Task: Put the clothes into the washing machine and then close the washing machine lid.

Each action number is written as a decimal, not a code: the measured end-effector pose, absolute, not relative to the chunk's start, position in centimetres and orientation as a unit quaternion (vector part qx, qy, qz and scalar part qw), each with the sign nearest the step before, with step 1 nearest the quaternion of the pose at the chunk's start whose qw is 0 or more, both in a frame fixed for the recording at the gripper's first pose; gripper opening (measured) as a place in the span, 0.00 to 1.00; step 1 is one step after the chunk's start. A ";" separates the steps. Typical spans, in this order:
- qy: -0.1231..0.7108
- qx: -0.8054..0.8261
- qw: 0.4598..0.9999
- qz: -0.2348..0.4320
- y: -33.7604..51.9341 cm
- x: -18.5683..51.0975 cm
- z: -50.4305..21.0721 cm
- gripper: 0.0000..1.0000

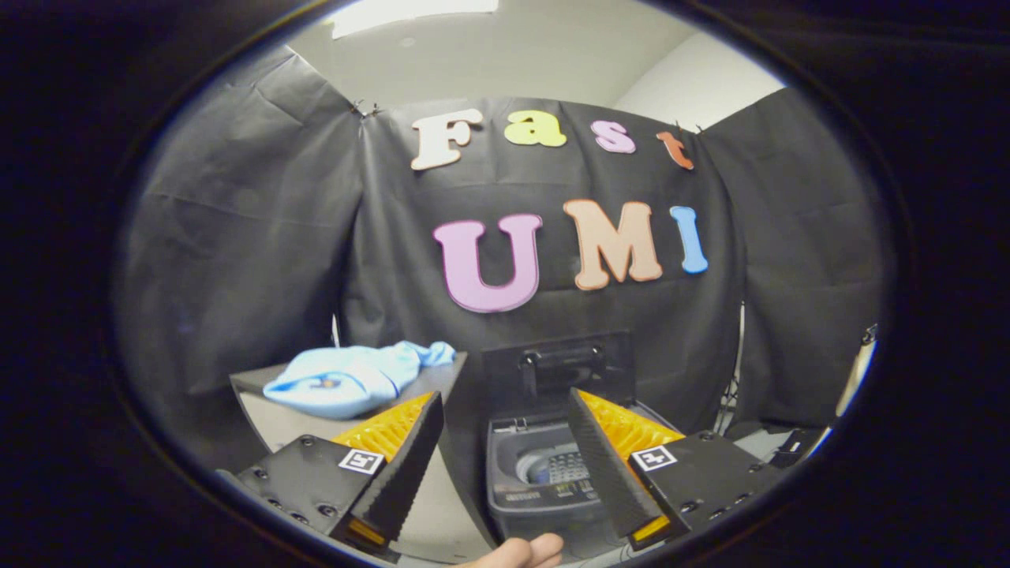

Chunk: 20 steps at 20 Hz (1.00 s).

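Note:
A light blue garment (355,380) lies crumpled on a grey table (276,422), beyond my left finger. To its right stands a small dark grey washing machine (536,481) with its lid (564,367) raised upright at the back; the drum opening (556,467) shows between my fingers. My gripper (505,442) is open, with nothing between its fingers (398,465), and hovers in front of and above the machine, apart from the garment.
Black cloth walls close the booth behind and on both sides. A fingertip of a person's hand (525,551) shows just below the machine. Dark gear and cables (777,442) lie low to the right of the machine.

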<state>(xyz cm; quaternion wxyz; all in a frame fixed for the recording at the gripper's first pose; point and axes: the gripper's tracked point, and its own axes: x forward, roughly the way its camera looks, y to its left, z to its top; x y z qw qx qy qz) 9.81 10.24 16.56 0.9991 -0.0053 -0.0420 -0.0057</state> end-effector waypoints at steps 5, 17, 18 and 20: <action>-0.016 -0.024 1.000 0.005 17.4 15.6 20.3 0.98; 0.092 0.005 0.988 0.125 38.8 31.3 18.7 0.99; 0.111 0.003 0.986 0.122 38.9 32.2 17.0 0.98; 0.160 -0.023 0.981 0.104 39.1 33.3 13.3 0.99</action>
